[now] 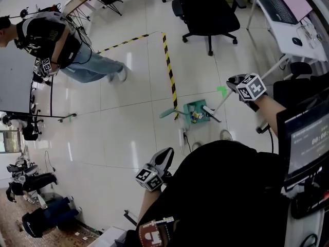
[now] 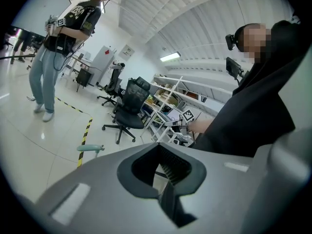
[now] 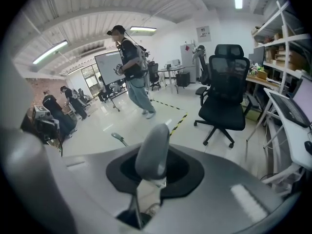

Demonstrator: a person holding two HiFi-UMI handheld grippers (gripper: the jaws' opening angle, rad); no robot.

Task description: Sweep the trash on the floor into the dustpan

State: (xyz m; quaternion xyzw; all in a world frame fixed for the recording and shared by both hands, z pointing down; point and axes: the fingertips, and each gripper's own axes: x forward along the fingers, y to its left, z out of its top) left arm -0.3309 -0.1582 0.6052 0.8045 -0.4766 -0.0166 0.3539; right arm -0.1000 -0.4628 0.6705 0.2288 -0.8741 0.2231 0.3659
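Observation:
A green dustpan [image 1: 196, 110] stands on the white floor with small bits of trash [image 1: 195, 117] in it. Its long pale handle [image 1: 222, 101] rises to my right gripper [image 1: 239, 83], which is shut on the grey grip [image 3: 152, 150] at the handle's top. A teal brush [image 1: 169, 113] lies on the floor just left of the dustpan, across the tape; it also shows in the left gripper view [image 2: 90, 149]. My left gripper [image 1: 163, 159] is held low near my body, well short of the brush. Its jaws [image 2: 163, 172] stand a little apart with nothing between them.
Yellow-black tape [image 1: 170, 71] runs down the floor to the dustpan. A person [image 1: 61, 45] walks at the upper left. A black office chair [image 1: 208, 14] and a desk with a laptop [image 1: 288, 9] stand at the top right. A green tape mark [image 1: 221, 91] lies by the handle.

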